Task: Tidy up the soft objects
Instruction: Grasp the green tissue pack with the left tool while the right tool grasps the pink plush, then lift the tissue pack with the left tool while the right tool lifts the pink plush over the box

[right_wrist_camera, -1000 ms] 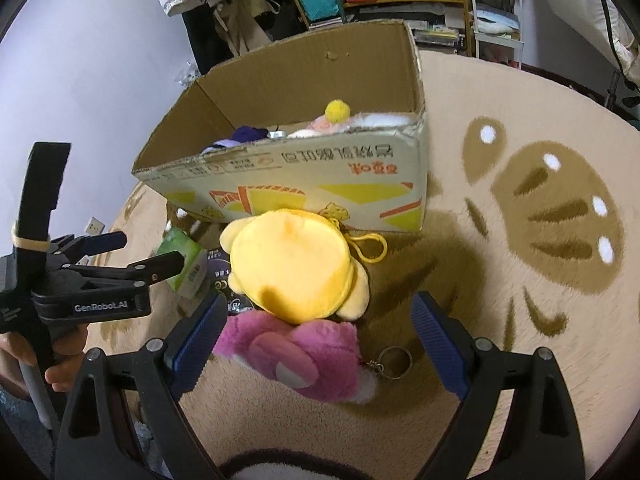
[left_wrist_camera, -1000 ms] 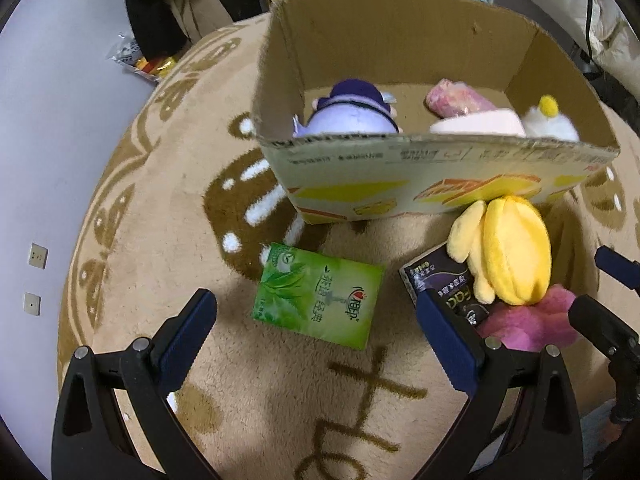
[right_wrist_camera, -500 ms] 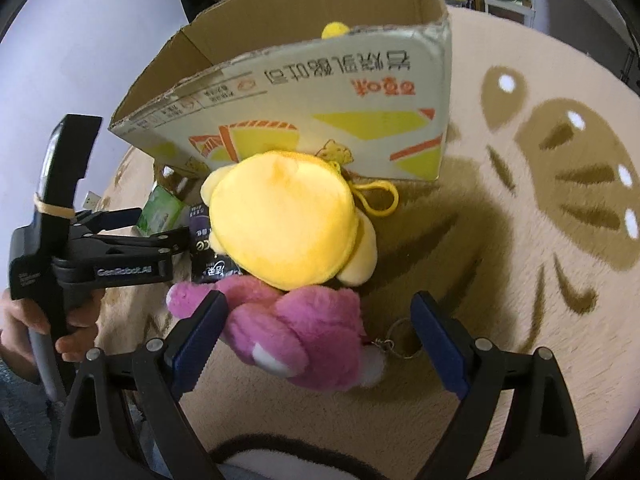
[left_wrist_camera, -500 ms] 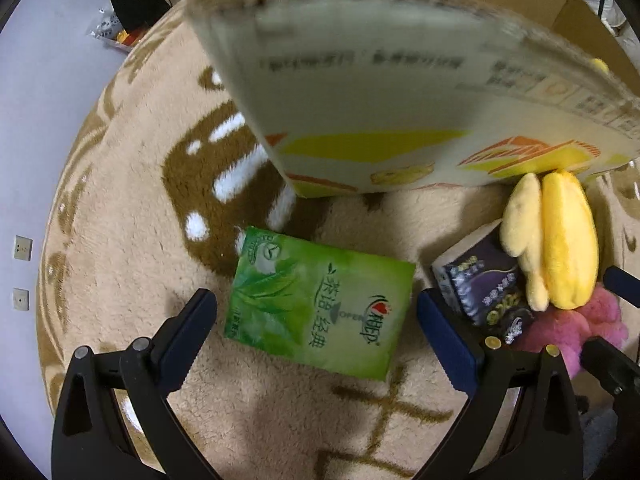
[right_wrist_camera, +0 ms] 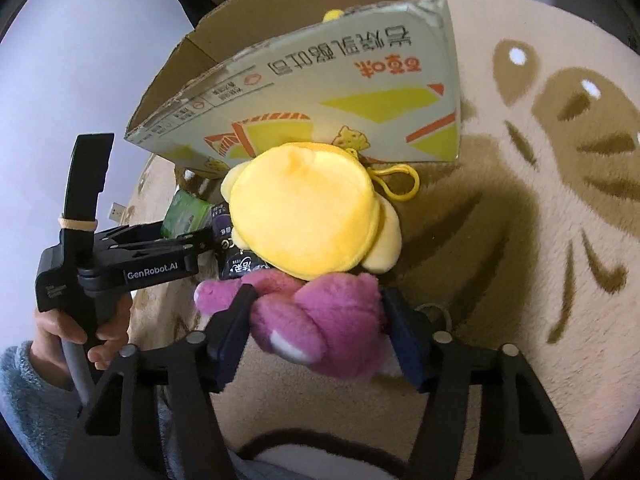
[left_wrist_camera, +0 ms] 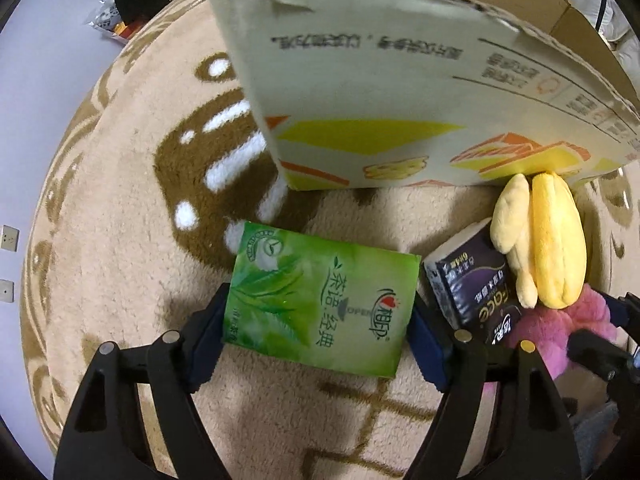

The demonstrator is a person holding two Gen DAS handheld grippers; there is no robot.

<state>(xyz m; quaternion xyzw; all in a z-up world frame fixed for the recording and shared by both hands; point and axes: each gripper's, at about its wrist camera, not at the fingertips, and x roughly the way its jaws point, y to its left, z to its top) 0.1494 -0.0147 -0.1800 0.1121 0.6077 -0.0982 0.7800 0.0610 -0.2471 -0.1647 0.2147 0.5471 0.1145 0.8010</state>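
My left gripper [left_wrist_camera: 316, 330] is shut on a green tissue pack [left_wrist_camera: 320, 300] that lies on the rug, one pad at each short end. My right gripper [right_wrist_camera: 316, 328] is shut on a pink plush toy [right_wrist_camera: 316, 316], which also shows in the left wrist view [left_wrist_camera: 568, 332]. A yellow plush [right_wrist_camera: 308, 216] lies on top of the pink one, and shows in the left wrist view [left_wrist_camera: 548, 240]. A dark tissue pack [left_wrist_camera: 472, 280] lies between the green pack and the plushes. The cardboard box [left_wrist_camera: 400, 80] stands just beyond; its inside is hidden.
A round beige rug [right_wrist_camera: 540, 240] with brown patterns covers the floor. The left gripper's body and the hand that holds it [right_wrist_camera: 80, 320] are at the left of the right wrist view. A keyring [right_wrist_camera: 436, 316] lies beside the pink plush. Clutter and shelves stand behind the box.
Both grippers have moved down and forward and closed: the left onto the green tissue pack, the right onto the pink plush. The box now looms closer and hides its contents.
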